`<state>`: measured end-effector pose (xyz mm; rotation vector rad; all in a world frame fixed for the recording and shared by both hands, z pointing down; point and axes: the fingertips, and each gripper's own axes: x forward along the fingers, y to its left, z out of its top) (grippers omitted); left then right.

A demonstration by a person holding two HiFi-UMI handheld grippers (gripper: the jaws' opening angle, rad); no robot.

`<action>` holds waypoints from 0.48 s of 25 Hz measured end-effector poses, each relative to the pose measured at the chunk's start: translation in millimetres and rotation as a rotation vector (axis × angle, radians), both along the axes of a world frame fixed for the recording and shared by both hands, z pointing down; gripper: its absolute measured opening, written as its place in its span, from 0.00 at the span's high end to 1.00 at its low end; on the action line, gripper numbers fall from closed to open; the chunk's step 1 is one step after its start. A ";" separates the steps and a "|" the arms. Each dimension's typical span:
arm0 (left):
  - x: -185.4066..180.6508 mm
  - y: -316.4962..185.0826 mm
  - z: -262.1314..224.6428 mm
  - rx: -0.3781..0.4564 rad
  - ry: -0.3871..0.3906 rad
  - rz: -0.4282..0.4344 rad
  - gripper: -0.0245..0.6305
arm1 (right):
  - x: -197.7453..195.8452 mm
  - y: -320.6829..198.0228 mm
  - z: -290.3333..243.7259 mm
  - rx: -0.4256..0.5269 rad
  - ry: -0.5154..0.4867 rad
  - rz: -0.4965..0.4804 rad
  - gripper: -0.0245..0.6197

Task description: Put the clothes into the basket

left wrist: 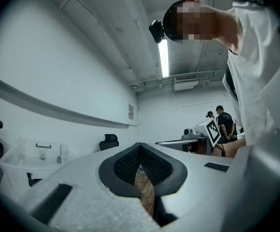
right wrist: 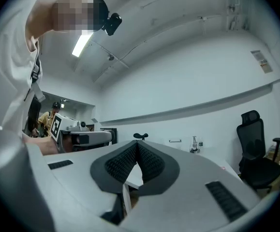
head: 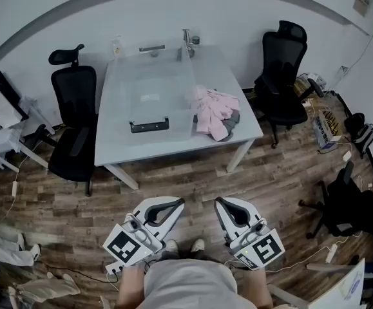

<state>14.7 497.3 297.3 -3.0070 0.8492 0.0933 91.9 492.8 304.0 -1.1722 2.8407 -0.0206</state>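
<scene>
Close in, the person holds the left gripper (head: 165, 206) and the right gripper (head: 230, 206) level above the wooden floor (head: 192, 179), both with jaws pressed together on nothing. Farther off stands the white counter (head: 173, 148). On it sits a clear basket (head: 149, 125), and the pink clothes (head: 214, 111) lie heaped just beside its right wall, outside it. A black office chair (head: 73, 124) stands at the counter's left side and another (head: 281, 76) at its right.

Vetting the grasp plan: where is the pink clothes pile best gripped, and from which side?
Probably the bunched folds on top of the pink clothes, from above at the near edge of the table: the heap lies crumpled beside the clear basket.
</scene>
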 end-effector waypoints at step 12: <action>20.1 -15.1 -3.7 0.002 -0.012 -0.020 0.96 | 17.6 -16.3 -4.7 0.011 0.003 -0.038 0.96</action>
